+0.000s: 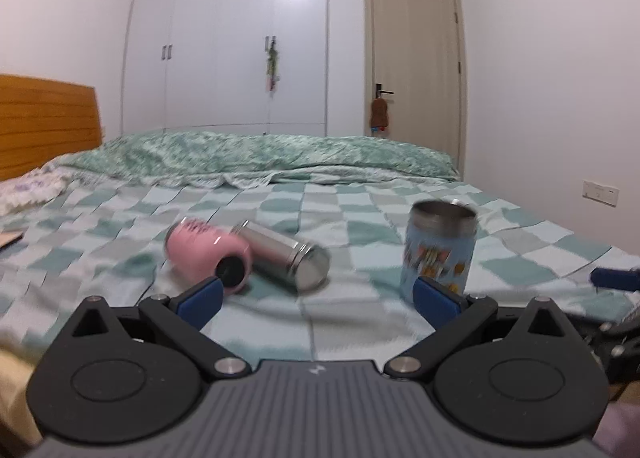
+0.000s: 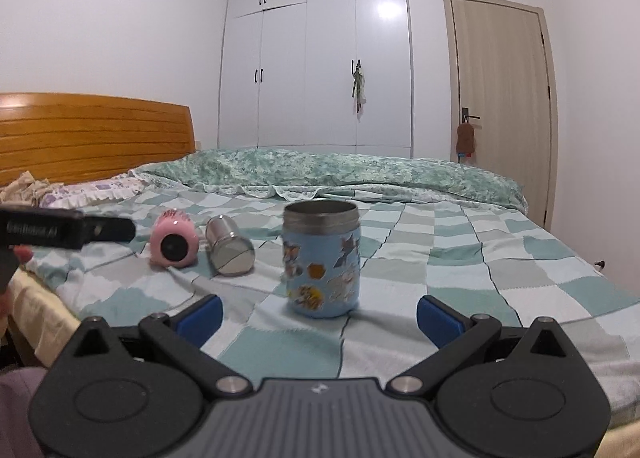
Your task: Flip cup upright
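While I hold both grippers' jaws spread wide and empty, the blue cup [image 2: 321, 258] stands upright on the checked bed [image 2: 480, 258]; white wardrobe [image 2: 316, 58] and door [image 2: 500, 98] behind.

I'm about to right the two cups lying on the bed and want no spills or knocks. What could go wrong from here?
1. The pink cup and steel cup lie side by side, seemingly touching; grabbing one may roll the other.
2. The soft, rumpled quilt gives poor footing, so a righted cup could tip again.
3. The blue cup stands upright just ahead of the open right tool; a sweep leftward could knock it over.
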Demonstrator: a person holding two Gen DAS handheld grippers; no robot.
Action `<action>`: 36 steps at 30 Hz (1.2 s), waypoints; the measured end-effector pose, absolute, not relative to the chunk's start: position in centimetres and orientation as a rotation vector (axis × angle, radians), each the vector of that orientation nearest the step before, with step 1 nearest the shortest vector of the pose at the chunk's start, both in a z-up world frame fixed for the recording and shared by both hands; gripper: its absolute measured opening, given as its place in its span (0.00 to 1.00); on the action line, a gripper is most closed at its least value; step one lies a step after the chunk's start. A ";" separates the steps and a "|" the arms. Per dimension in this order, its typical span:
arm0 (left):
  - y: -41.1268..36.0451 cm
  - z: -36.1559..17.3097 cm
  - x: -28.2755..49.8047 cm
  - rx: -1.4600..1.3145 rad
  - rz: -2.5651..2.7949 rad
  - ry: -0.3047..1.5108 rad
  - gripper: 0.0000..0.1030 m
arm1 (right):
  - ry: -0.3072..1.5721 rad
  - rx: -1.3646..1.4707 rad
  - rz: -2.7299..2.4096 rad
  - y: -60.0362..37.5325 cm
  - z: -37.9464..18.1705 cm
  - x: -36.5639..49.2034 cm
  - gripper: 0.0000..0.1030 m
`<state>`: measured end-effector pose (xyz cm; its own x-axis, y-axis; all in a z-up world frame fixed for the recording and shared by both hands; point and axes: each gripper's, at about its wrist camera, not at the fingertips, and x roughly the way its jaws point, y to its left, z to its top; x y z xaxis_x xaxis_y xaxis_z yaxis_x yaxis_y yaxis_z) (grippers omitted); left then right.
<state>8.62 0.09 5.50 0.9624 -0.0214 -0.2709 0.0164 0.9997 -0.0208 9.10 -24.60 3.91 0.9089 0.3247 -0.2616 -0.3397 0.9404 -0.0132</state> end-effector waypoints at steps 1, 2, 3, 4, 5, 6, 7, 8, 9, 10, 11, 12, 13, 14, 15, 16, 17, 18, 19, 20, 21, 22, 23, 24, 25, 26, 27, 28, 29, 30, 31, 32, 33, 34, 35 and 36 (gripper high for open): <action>0.4 4.8 8.2 -0.024 -0.009 0.277 1.00 | 0.258 -0.065 0.337 -24.4 3.7 8.7 1.00; 0.6 4.1 7.9 -0.031 0.002 0.283 1.00 | 0.256 -0.071 0.330 -24.3 3.4 8.2 1.00; 0.9 3.6 7.6 -0.040 0.008 0.285 1.00 | 0.253 -0.075 0.322 -24.2 3.1 7.8 1.00; 1.2 3.0 7.4 -0.048 0.012 0.282 1.00 | 0.250 -0.078 0.315 -24.1 2.8 7.5 1.00; 1.3 2.4 7.1 -0.051 0.020 0.274 1.00 | 0.247 -0.080 0.306 -24.1 2.4 7.2 1.00; 1.3 1.9 7.0 -0.049 0.028 0.263 1.00 | 0.246 -0.081 0.298 -24.1 2.0 7.0 1.00; 1.4 1.5 6.7 -0.046 0.034 0.253 1.00 | 0.242 -0.084 0.288 -24.2 1.7 6.8 1.00; 1.4 1.1 6.5 -0.041 0.038 0.244 1.00 | 0.235 -0.089 0.278 -24.2 1.3 6.6 1.00; 1.3 0.8 6.4 -0.037 0.039 0.241 1.00 | 0.228 -0.094 0.273 -24.2 0.9 6.5 1.00; 1.3 0.7 6.4 -0.039 0.038 0.240 1.00 | 0.223 -0.098 0.269 -24.1 0.6 6.3 1.00; 1.2 0.6 6.3 -0.040 0.038 0.233 1.00 | 0.218 -0.103 0.266 -24.0 0.5 6.3 1.00; 1.2 0.7 6.2 -0.041 0.036 0.222 1.00 | 0.209 -0.107 0.264 -24.0 0.5 6.2 1.00; 1.1 0.6 6.1 -0.041 0.033 0.214 1.00 | 0.198 -0.109 0.264 -23.9 0.5 6.2 1.00; 1.1 0.5 6.0 -0.040 0.031 0.207 1.00 | 0.188 -0.112 0.264 -23.9 0.4 6.0 1.00; 1.1 0.4 5.9 -0.039 0.030 0.204 1.00 | 0.181 -0.115 0.264 -23.9 0.4 5.9 1.00; 1.1 0.4 5.9 -0.039 0.030 0.203 1.00 | 0.175 -0.119 0.262 -23.9 0.3 5.9 1.00; 1.1 0.3 6.0 -0.039 0.030 0.202 1.00 | 0.170 -0.121 0.262 -23.8 0.3 5.8 1.00; 1.1 0.3 5.9 -0.040 0.029 0.201 1.00 | 0.167 -0.122 0.263 -23.8 0.3 5.7 1.00; 1.1 0.3 5.9 -0.040 0.026 0.199 1.00 | 0.165 -0.121 0.262 -23.9 0.3 5.7 1.00; 1.1 0.3 5.9 -0.040 0.025 0.198 1.00 | 0.163 -0.120 0.261 -23.9 0.3 5.6 1.00; 1.1 0.3 5.8 -0.038 0.026 0.197 1.00 | 0.162 -0.118 0.260 -24.0 0.3 5.6 1.00; 1.0 0.3 5.9 -0.036 0.025 0.197 1.00 | 0.162 -0.117 0.259 -23.9 0.3 5.6 1.00; 1.0 0.2 5.9 -0.034 0.024 0.197 1.00 | 0.161 -0.116 0.259 -23.9 0.3 5.6 1.00; 1.0 0.2 5.9 -0.033 0.025 0.196 1.00 | 0.161 -0.115 0.258 -23.9 0.4 5.6 1.00; 1.0 0.2 5.8 -0.034 0.023 0.195 1.00 | 0.162 -0.114 0.259 -23.9 0.4 5.7 1.00; 1.0 0.2 5.9 -0.034 0.023 0.195 1.00 | 0.162 -0.115 0.259 -23.9 0.3 5.7 1.00; 1.0 0.2 5.9 -0.034 0.023 0.196 1.00 | 0.163 -0.115 0.259 -23.9 0.3 5.7 1.00; 1.0 0.2 5.9 -0.034 0.022 0.196 1.00 | 0.162 -0.116 0.259 -24.0 0.3 5.7 1.00; 1.0 0.2 5.9 -0.035 0.023 0.196 1.00 | 0.162 -0.115 0.260 -24.0 0.3 5.7 1.00; 1.0 0.2 5.8 -0.035 0.023 0.196 1.00 | 0.161 -0.115 0.260 -24.0 0.3 5.7 1.00; 1.0 0.2 5.8 -0.035 0.023 0.196 1.00 | 0.161 -0.115 0.258 -24.0 0.3 5.7 1.00; 1.0 0.2 5.8 -0.035 0.022 0.196 1.00 | 0.159 -0.115 0.257 -23.9 0.3 5.7 1.00; 1.0 0.2 5.8 -0.035 0.022 0.196 1.00 | 0.158 -0.115 0.257 -23.9 0.2 5.7 1.00; 1.0 0.2 5.8 -0.035 0.022 0.195 1.00 | 0.157 -0.115 0.257 -23.9 0.2 5.7 1.00; 1.0 0.2 5.8 -0.034 0.022 0.195 1.00 | 0.158 -0.115 0.257 -23.9 0.2 5.7 1.00; 1.0 0.2 5.8 -0.035 0.021 0.195 1.00 | 0.158 -0.115 0.258 -23.9 0.2 5.7 1.00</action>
